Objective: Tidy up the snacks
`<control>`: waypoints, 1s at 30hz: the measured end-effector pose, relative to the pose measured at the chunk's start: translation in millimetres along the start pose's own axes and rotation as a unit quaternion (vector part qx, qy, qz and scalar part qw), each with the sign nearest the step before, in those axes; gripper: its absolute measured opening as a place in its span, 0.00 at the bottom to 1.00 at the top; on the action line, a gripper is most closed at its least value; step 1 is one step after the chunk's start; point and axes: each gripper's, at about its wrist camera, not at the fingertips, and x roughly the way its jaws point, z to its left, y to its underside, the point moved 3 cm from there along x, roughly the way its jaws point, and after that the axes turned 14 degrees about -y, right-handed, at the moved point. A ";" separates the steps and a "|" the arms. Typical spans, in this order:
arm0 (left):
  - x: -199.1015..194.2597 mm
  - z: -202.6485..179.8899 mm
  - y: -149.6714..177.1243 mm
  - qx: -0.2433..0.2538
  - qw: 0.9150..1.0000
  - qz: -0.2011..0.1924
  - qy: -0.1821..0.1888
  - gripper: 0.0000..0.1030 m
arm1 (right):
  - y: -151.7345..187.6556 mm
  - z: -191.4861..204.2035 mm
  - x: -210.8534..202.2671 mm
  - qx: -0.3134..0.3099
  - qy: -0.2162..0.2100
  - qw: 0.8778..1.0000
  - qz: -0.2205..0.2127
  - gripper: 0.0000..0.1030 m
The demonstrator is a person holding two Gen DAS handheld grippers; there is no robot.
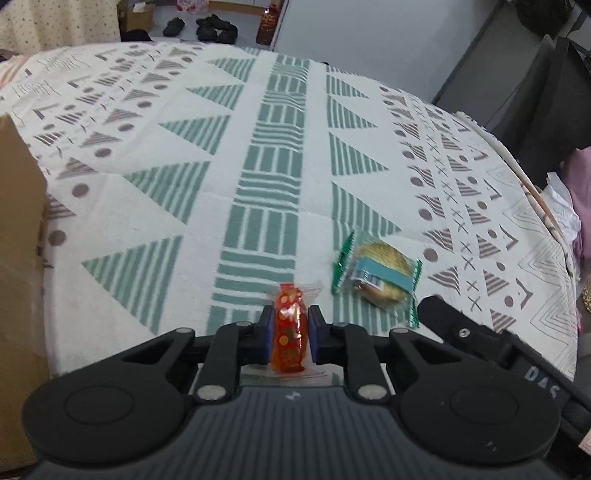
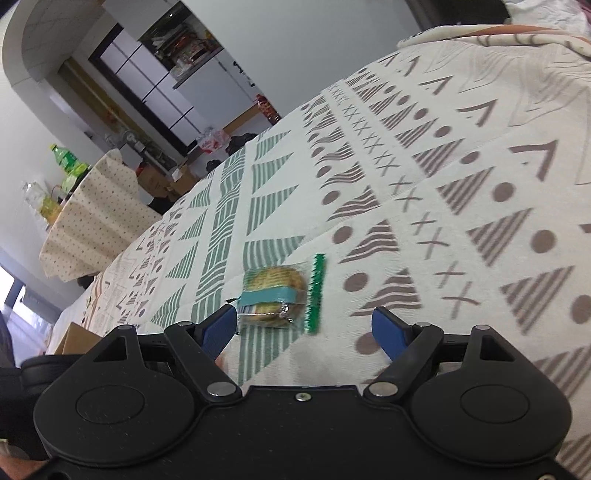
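A red-wrapped candy (image 1: 290,328) with gold dots stands on edge between the blue pads of my left gripper (image 1: 290,315), which is shut on it just above the patterned cloth. To its right lies a clear packet of round biscuits (image 1: 380,275) with green crimped ends and a teal band. In the right wrist view the same biscuit packet (image 2: 275,295) lies just ahead of my right gripper (image 2: 304,319), nearer the left pad. That gripper is open with nothing between its fingers. Its black body (image 1: 469,332) shows at the lower right of the left wrist view.
A white cloth with green and brown shapes (image 1: 258,147) covers the table. A brown cardboard box (image 1: 18,277) stands at the left edge; its corner (image 2: 75,338) also shows in the right wrist view. Beyond the table are shoes (image 1: 207,27), a bottle (image 1: 266,24) and a draped side table (image 2: 92,214).
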 end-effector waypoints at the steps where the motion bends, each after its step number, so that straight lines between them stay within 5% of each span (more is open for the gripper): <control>1: -1.1 1.8 -1.2 -0.001 1.000 -0.004 -0.004 0.17 | 0.2 1.9 3.0 -0.004 0.001 1.000 0.002 0.78; 21: 8.2 45.5 -16.6 -0.075 0.997 0.011 -0.010 0.16 | 3.0 38.7 61.3 -0.128 0.060 0.990 0.014 0.83; 30: 5.3 45.8 -20.1 -0.084 0.996 0.009 -0.012 0.16 | 8.3 48.1 60.0 -0.177 0.106 0.978 0.023 0.54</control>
